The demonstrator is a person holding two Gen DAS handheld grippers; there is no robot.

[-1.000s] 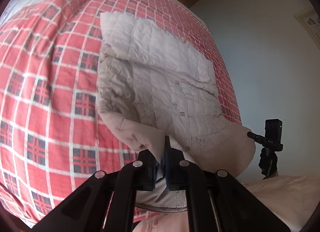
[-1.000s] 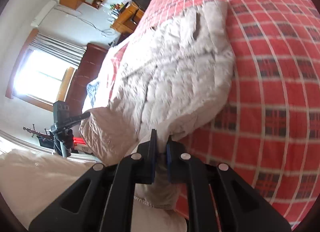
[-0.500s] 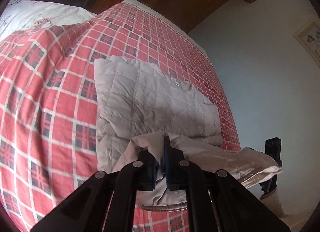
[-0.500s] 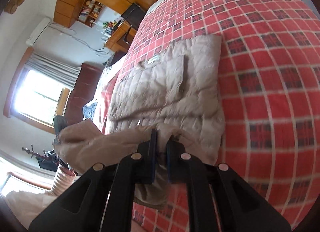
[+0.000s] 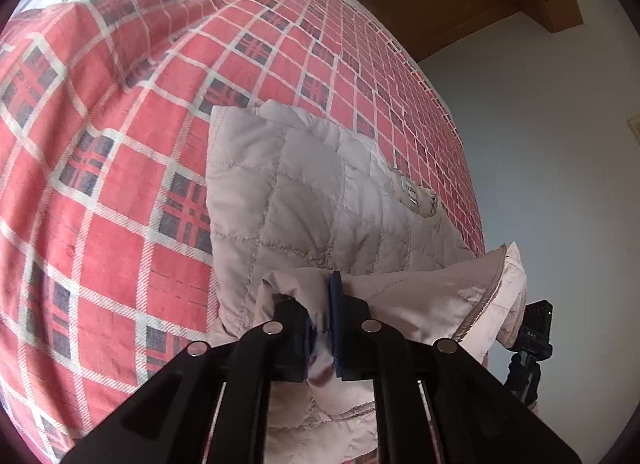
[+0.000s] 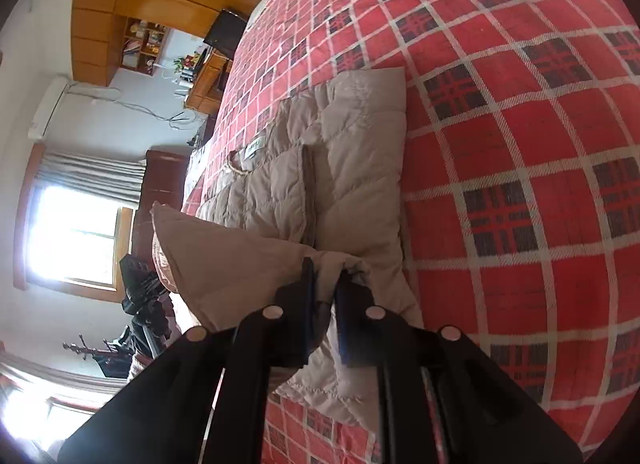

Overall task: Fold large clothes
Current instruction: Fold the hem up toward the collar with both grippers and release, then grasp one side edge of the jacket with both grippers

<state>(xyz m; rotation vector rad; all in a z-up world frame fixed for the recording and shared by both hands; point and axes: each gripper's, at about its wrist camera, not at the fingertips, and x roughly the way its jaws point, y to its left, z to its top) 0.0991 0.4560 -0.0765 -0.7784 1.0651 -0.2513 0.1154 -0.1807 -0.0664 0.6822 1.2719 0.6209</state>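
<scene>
A beige quilted jacket (image 5: 304,207) lies on a red plaid bedspread (image 5: 100,167), collar and label toward the far end. My left gripper (image 5: 320,320) is shut on the jacket's near hem, which is lifted and carried over the body. In the right wrist view the same jacket (image 6: 352,167) shows its collar label, and my right gripper (image 6: 324,300) is shut on the other hem corner. The lifted hem stretches between both grippers, hanging a little above the lower layer.
The bedspread (image 6: 520,167) spreads wide to the jacket's outer sides. A black camera on a tripod (image 5: 534,328) stands beyond the bed's edge. A bright window (image 6: 76,244), wooden shelves (image 6: 144,43) and a desk lie past the far side.
Both grippers have carried the jacket's hem forward over its body toward the collar. The jacket has gone from a crumpled heap to a flat lower layer with the hem doubled above it.
</scene>
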